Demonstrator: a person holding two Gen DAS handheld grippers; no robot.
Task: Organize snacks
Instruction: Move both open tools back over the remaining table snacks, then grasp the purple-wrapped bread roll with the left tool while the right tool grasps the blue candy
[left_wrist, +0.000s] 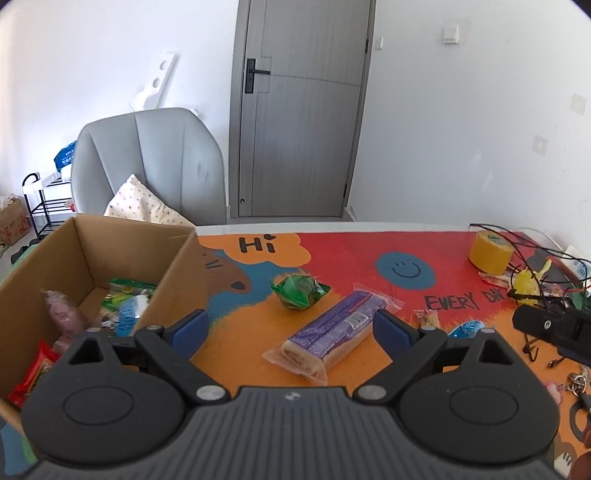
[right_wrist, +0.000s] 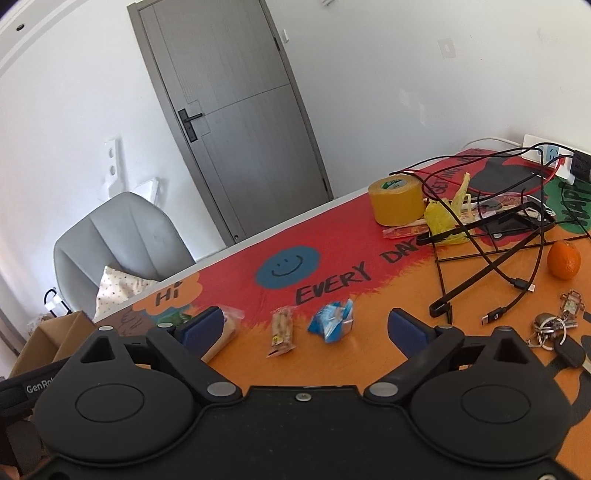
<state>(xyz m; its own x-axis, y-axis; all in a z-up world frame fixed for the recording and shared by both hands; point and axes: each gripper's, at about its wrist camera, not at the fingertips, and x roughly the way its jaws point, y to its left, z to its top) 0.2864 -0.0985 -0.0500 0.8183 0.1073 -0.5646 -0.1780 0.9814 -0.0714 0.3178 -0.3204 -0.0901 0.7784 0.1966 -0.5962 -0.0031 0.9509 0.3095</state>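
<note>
1. Both tools stand wide open, gripping nothing: the left gripper (left_wrist: 288, 328) hovers over the purple cake roll (left_wrist: 328, 332), the right gripper (right_wrist: 306, 325) over the blue packet (right_wrist: 331, 320) and the small tan packet (right_wrist: 282, 331).
2. The roll looks light, soft and crinkly (likely slippery film); I would pinch it across its middle, gently.
3. Loose on the table mat (left_wrist: 369, 254): four snacks, counting the green packet (left_wrist: 297, 292) farther off.
4. The cardboard box (left_wrist: 85, 243) at far left holds several more.

Purple snack bar (left_wrist: 334, 328), green packet (left_wrist: 297, 291), orange-red mat (left_wrist: 461, 236).
</note>
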